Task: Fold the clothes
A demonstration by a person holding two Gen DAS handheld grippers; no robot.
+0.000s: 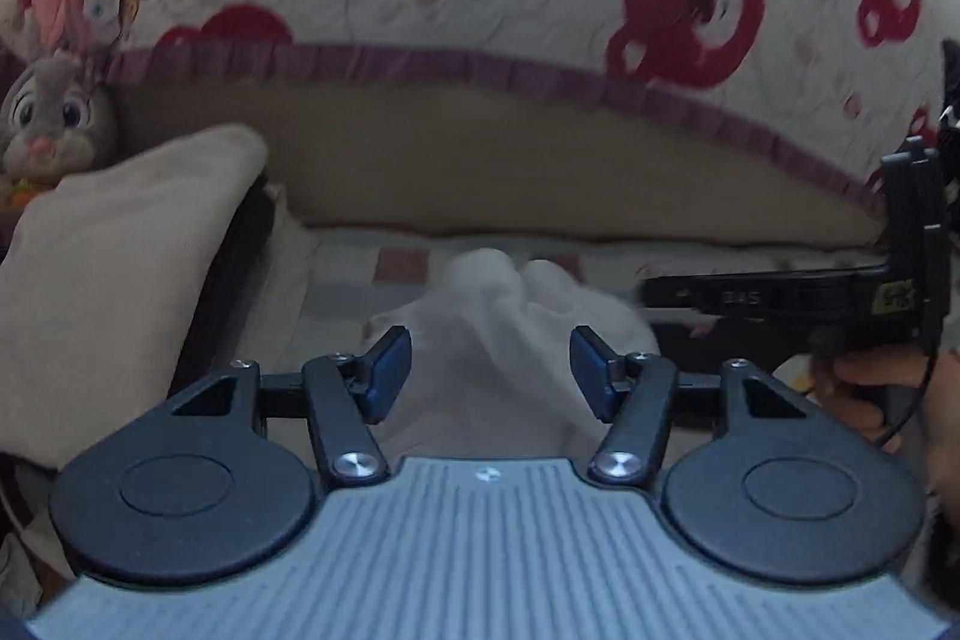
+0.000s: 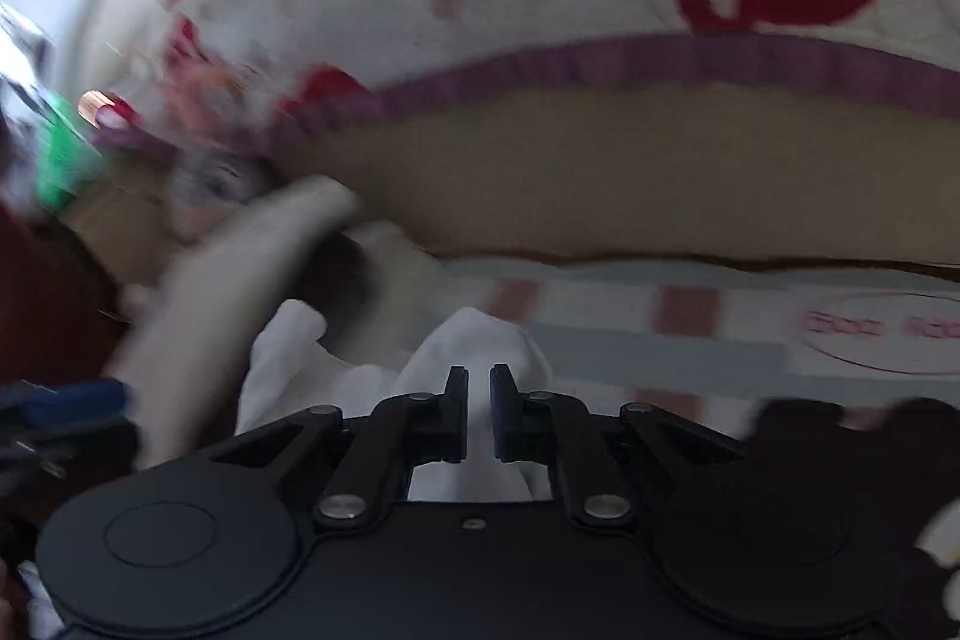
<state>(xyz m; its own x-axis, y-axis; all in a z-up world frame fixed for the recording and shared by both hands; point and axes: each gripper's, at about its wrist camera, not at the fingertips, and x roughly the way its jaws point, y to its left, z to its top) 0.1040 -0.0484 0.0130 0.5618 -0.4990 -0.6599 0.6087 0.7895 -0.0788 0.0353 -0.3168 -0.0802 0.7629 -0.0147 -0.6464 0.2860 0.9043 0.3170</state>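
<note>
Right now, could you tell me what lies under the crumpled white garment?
The crumpled white garment rests on a checked bedsheet with pink squares; the right gripper pinches a fold. Whatever lies directly beneath the cloth is covered.

A soft white cloth garment (image 1: 510,340) lies rumpled on the near part of a checked pink, grey and white bed cover (image 2: 660,340), bunched up into two rounded peaks at its far edge, with one raised fold pinched up off the cover.
</note>
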